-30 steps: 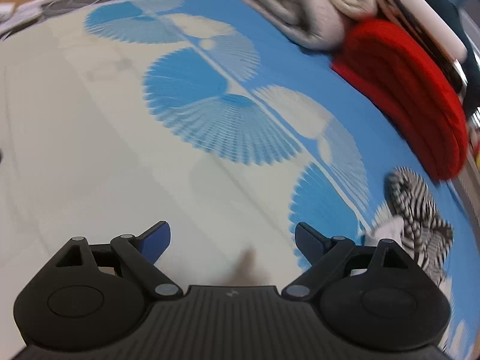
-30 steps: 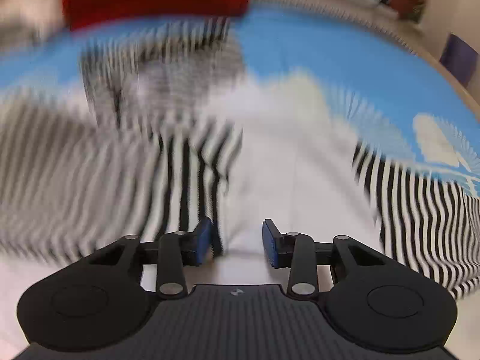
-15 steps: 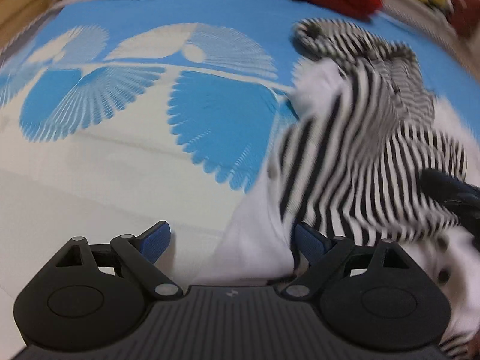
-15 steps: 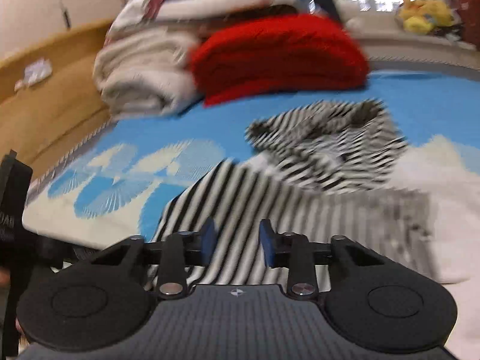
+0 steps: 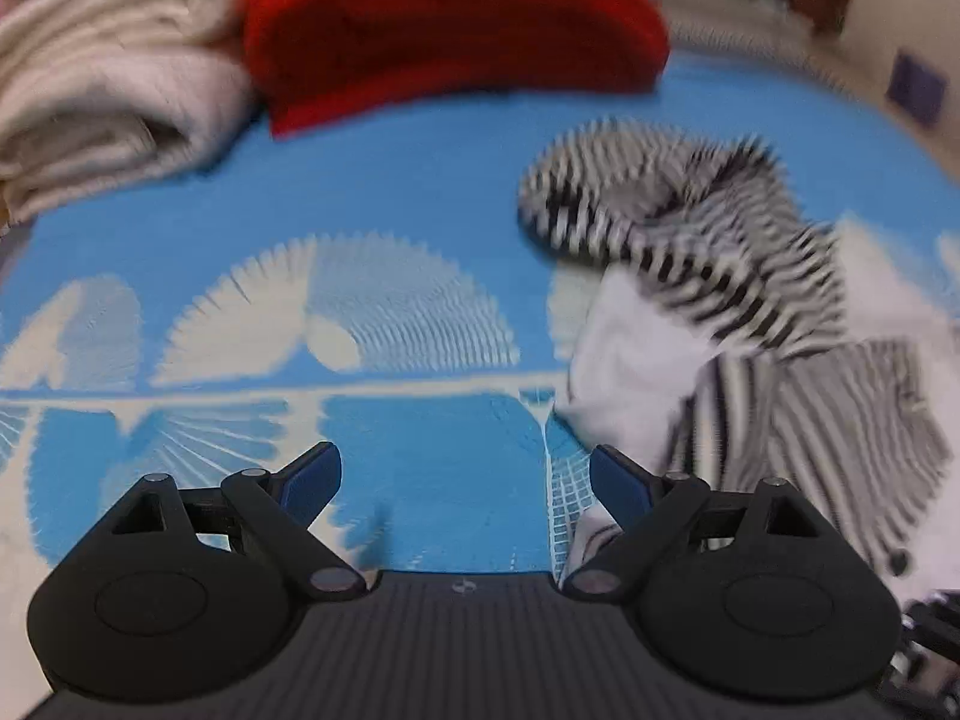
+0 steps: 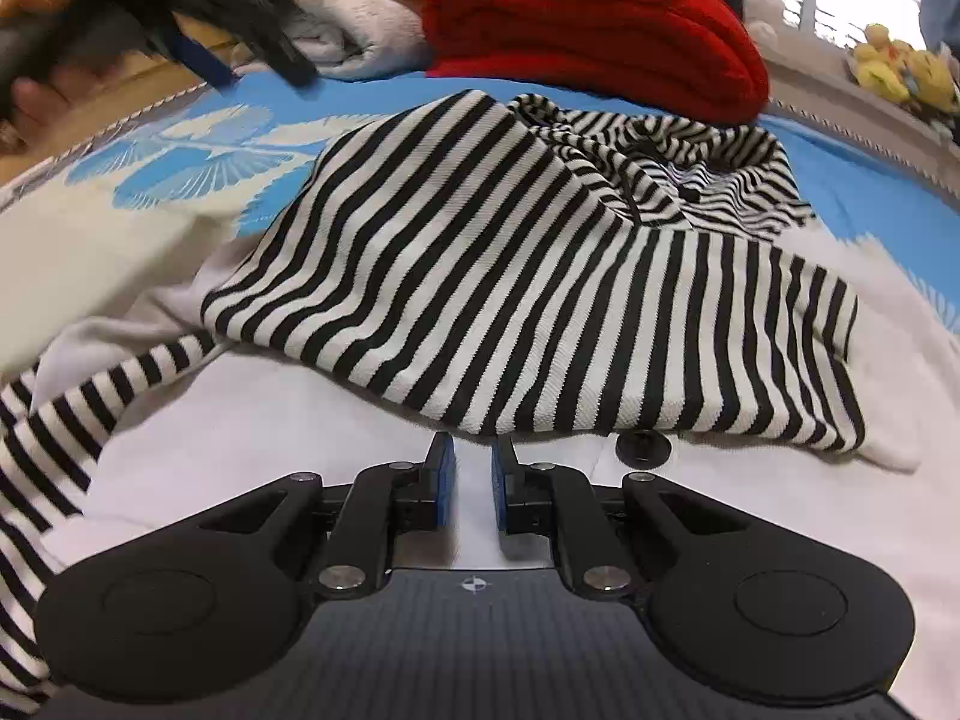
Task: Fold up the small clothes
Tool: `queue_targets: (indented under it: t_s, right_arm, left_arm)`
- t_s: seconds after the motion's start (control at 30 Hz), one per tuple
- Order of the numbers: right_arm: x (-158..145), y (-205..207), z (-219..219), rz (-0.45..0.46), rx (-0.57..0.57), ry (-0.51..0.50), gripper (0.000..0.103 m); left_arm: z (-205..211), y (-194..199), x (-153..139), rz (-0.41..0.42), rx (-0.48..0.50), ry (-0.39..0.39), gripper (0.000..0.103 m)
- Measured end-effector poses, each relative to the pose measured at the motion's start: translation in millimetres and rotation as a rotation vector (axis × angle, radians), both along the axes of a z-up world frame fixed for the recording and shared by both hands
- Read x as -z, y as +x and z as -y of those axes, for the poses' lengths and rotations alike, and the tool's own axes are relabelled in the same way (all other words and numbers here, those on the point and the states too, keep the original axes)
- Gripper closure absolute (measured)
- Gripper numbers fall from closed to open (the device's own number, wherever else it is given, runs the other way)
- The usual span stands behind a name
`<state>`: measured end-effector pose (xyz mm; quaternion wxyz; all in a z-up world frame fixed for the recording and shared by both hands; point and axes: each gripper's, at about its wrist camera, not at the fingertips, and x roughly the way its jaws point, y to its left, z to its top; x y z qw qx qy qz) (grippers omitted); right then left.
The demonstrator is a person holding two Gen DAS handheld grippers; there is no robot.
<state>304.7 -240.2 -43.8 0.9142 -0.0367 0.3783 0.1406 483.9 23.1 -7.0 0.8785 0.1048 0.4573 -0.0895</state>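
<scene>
At the far left of the left wrist view lies a folded cream knitted blanket, and just to its right, touching it, a folded red knitted sweater, both at the far edge of the blue cloth with white fan-shaped prints that covers the surface. The left hand-held gripper hovers above this cloth with its blue-padded fingers spread wide and nothing between them; its right finger is just beside the near white edge of the garment. To the right of it, the black-and-white striped small garment with white panels lies crumpled on the blue cloth, its finely striped hood bunched toward the red sweater; this view is blurred. In the right wrist view the same striped garment lies in the centre, a broadly striped panel draped over the white part, a striped sleeve trailing to the lower left, and a round black button just under the panel's near hem. The right hand-held gripper rests low over the white fabric right at that hem, its fingers drawn to a narrow gap; whether any fabric is pinched there I cannot tell. At the far right sit yellow plush toys.
</scene>
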Motion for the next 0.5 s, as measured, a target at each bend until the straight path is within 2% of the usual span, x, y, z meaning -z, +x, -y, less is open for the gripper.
queue_targets:
  t_s: [0.03,0.1,0.17,0.2,0.23,0.3,0.37,0.43,0.5]
  right_arm:
    - [0,0,0,0.002,0.001,0.002,0.09]
    - [2,0,-6,0.021,-0.019,-0.015,0.09]
    - [3,-1,-7,0.033,-0.032,-0.028,0.09]
    - [2,-2,-7,0.031,-0.034,-0.026,0.09]
    - [1,-2,-6,0.026,-0.031,-0.016,0.09]
    - [1,0,-3,0.017,-0.027,0.007,0.09]
    - [1,1,-3,0.016,-0.027,0.012,0.09]
    - [1,1,-4,0.021,-0.029,0.002,0.09]
    - [1,-1,-7,0.029,-0.033,-0.013,0.09]
  left_arm:
    - [5,8,12,-0.03,-0.02,0.002,0.018]
    - [11,15,31,-0.085,-0.051,-0.064,0.03]
    - [15,7,38,-0.096,-0.003,-0.184,0.03]
    - [19,0,38,-0.081,0.031,-0.21,0.029]
    - [24,-9,36,-0.057,0.064,-0.214,0.028]
    - [38,-26,31,0.006,0.138,-0.197,0.018]
    - [54,-39,26,0.059,0.192,-0.162,0.018]
    - [66,-43,26,0.076,0.212,-0.134,0.018]
    - [70,-39,31,0.057,0.2,-0.115,0.017]
